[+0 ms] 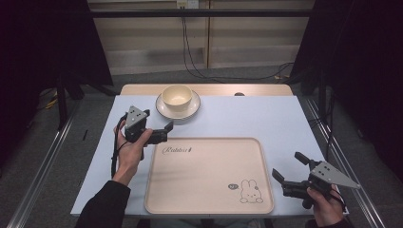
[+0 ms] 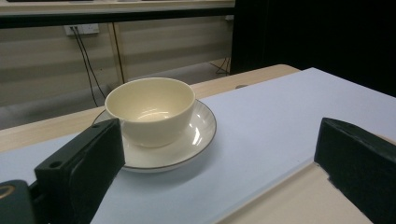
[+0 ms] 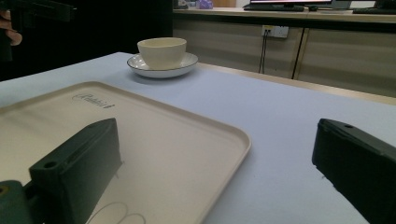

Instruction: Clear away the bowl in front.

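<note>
Presently, item by item:

1. Bowl: cream, empty, upright. It sits in the saucer at the far edge of the worktop, beyond the tray's far left corner. Nothing holds or touches it.

2. Saucer: white with a dark rim line, flat on the worktop, carrying the bowl. It is off the tray.

3. Tray: beige, rectangular, with a rabbit drawing near its right front corner and lettering near its far left corner. It lies centred at the near side of the worktop, and nothing rests on it.

4. Left gripper: held above the worktop at the tray's far left corner, near the saucer but apart from it, aimed towards the bowl. Its fingers stand wide with nothing between them; in the left gripper view the bowl and saucer lie ahead, between the two fingers.

5. Right gripper: held low just off the tray's right front corner, well apart from the bowl. Its fingers stand wide and hold nothing.

Progress, as judged: the work looks to be at its start. The left gripper is reaching for the bowl and saucer, but no grasp has been made. If the crockery is meant for the tray, the grasp, the lift and the placing are all left to do.
</note>
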`<state>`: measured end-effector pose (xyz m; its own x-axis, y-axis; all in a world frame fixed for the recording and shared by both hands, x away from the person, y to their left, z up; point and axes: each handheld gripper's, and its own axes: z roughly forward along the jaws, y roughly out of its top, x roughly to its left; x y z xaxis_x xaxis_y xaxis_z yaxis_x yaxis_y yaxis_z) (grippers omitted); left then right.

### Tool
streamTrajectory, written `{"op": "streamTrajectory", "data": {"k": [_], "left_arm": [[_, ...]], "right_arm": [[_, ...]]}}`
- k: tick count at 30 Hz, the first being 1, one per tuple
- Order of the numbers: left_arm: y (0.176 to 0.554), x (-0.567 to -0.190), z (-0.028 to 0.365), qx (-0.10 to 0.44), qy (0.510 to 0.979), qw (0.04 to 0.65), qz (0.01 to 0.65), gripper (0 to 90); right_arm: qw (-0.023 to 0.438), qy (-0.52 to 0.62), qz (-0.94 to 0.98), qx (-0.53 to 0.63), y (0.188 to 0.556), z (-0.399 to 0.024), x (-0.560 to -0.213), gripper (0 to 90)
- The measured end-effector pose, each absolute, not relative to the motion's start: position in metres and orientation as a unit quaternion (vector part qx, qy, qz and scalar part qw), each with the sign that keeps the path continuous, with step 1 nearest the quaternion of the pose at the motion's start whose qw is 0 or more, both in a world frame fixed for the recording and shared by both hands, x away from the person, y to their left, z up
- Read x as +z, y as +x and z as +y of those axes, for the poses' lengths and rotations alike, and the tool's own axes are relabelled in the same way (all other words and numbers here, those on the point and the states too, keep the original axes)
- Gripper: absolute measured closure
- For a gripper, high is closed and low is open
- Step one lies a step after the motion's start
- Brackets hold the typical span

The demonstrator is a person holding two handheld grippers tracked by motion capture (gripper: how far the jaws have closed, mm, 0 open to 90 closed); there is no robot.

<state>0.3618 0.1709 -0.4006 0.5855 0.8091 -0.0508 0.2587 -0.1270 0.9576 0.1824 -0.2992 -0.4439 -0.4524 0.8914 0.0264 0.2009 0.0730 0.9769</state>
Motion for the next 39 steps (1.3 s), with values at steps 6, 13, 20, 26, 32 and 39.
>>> {"op": "streamTrajectory", "data": {"k": [6,13,20,26,32,39], "left_arm": [[0.380,-0.401,0.165,0.271,0.707,0.511,0.406,2.6],[0.397,-0.401,0.161,0.270,0.712,0.502,0.410,2.7],[0.416,-0.402,0.162,0.271,0.719,0.491,0.410,1.9],[0.432,-0.402,0.159,0.280,0.728,0.480,0.401,2.5],[0.452,-0.400,0.152,0.255,0.722,0.491,0.417,5.5],[0.474,-0.400,0.147,0.267,0.721,0.470,0.434,5.6]], "right_arm": [[0.318,0.416,0.659,0.540,0.182,-0.299,-0.444,0.8],[0.317,0.414,0.659,0.542,0.182,-0.300,-0.444,0.8],[0.317,0.418,0.657,0.542,0.182,-0.300,-0.444,0.8],[0.321,0.415,0.659,0.540,0.183,-0.299,-0.444,0.8],[0.318,0.418,0.658,0.540,0.182,-0.299,-0.444,0.8],[0.317,0.420,0.654,0.543,0.182,-0.300,-0.444,0.7]]}}
